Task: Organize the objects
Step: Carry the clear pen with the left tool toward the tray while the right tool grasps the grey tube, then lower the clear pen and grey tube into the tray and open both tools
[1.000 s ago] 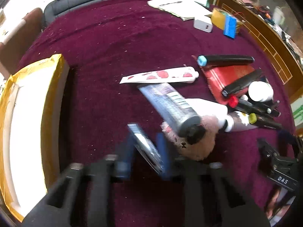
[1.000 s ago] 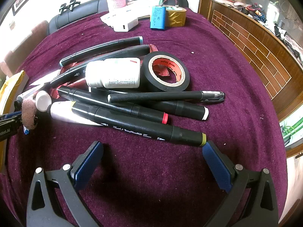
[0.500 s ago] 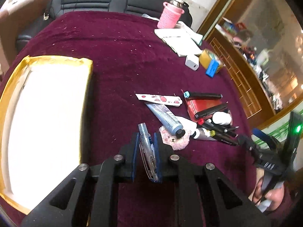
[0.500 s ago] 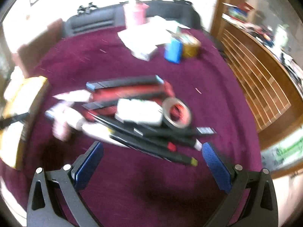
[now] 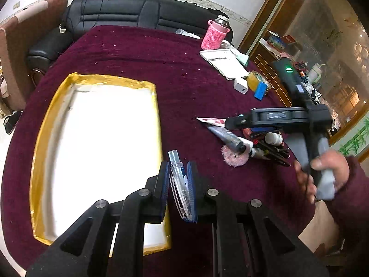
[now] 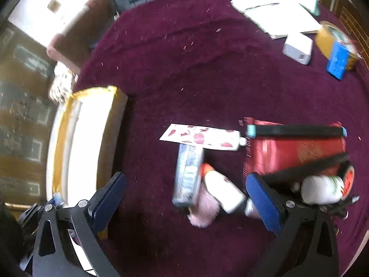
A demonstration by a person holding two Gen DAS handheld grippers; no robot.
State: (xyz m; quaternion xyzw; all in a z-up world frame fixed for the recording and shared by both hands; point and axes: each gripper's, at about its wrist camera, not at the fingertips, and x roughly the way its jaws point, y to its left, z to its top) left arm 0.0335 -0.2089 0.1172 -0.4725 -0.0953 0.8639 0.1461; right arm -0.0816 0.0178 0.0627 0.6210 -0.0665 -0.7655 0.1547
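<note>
Just right of the yellow-rimmed tray (image 5: 101, 79), clear pen (image 5: 178, 180) pinched lengthwise in the closed left gripper (image 5: 177, 184), tray immediately leftward; right gripper (image 6: 184, 198) wide open, empty, over the clutter

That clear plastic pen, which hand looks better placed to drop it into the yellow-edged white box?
Left. The left gripper already clamps the clear plastic pen right beside the yellow-edged white box. The right gripper is open and empty over the clutter pile, farther from the box.
</note>
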